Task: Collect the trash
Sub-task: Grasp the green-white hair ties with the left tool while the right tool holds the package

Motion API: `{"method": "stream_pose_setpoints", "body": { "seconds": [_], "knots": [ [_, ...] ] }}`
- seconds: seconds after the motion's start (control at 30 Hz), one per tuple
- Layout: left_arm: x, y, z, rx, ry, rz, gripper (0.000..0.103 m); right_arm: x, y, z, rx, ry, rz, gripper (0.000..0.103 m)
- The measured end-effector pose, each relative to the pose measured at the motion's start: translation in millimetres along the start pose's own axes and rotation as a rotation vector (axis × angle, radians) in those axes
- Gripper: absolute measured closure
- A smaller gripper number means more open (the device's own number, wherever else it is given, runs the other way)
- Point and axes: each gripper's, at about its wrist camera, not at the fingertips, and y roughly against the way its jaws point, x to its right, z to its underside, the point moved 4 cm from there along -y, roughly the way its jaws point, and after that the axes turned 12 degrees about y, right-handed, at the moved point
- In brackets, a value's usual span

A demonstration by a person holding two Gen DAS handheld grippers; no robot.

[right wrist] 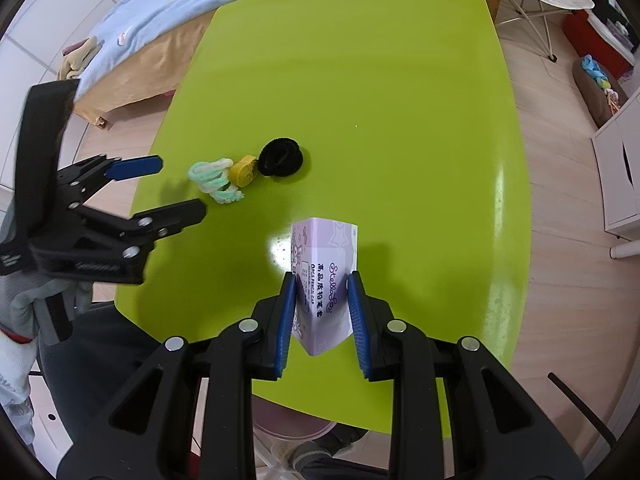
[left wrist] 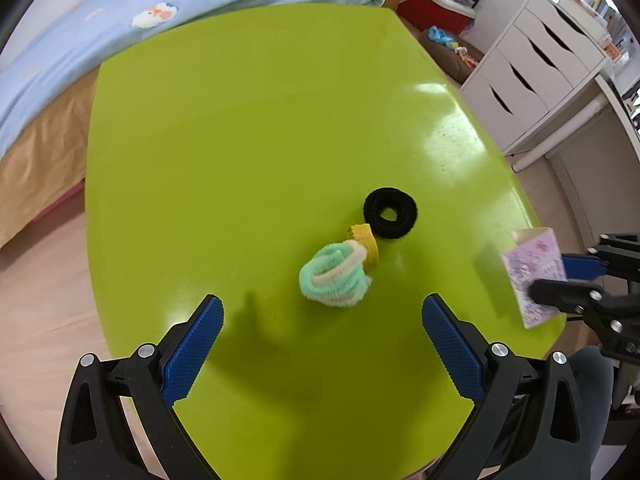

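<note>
Your right gripper (right wrist: pixel 322 304) clamps box (right wrist: pixel 324 276) above green table (right wrist: pixel 360 80). Your left gripper (left wrist: pixel 322 344) spread wide, empty, hair ties (left wrist: pixel 334 276) just ahead. Bed (left wrist: pixel 100 40) behind.

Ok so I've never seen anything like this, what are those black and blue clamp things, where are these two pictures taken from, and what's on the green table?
The clamps are hand-held grippers: a person holds one in each hand, no robot arm. Each carries a wide-angle camera looking along its two blue-padded fingers, so one picture comes from the left gripper and the other from the right gripper.

The left gripper is open and holds nothing. The right gripper is shut on a small purple printed box, held above the near part of the green table; the same box shows at the right edge of the left view.

On the table lie a black hair tie, a small yellow roll and a mint and cream fuzzy tie, close together.
</note>
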Motion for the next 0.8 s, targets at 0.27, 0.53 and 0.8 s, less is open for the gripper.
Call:
{"method": "stream_pose_setpoints", "body": {
  "seconds": [0.27,0.53,0.8],
  "knots": [
    [4.6,-9.7,-1.5,-0.006,-0.004,0.003,0.065,1.0,-1.5,-0.2,-0.003,-0.002,0.005,0.077],
    [-1.3,-2.3,9.1,0.011,0.001,0.018,0.081,-0.1,-2.0,1.0,0.009,-0.002,0.007,0.077],
    [1.0,30.0,25.6,0.073,-0.006,0.028,0.081,-5.9,13.1,9.4,0.056,0.007,0.019,0.077]
  ]
}}
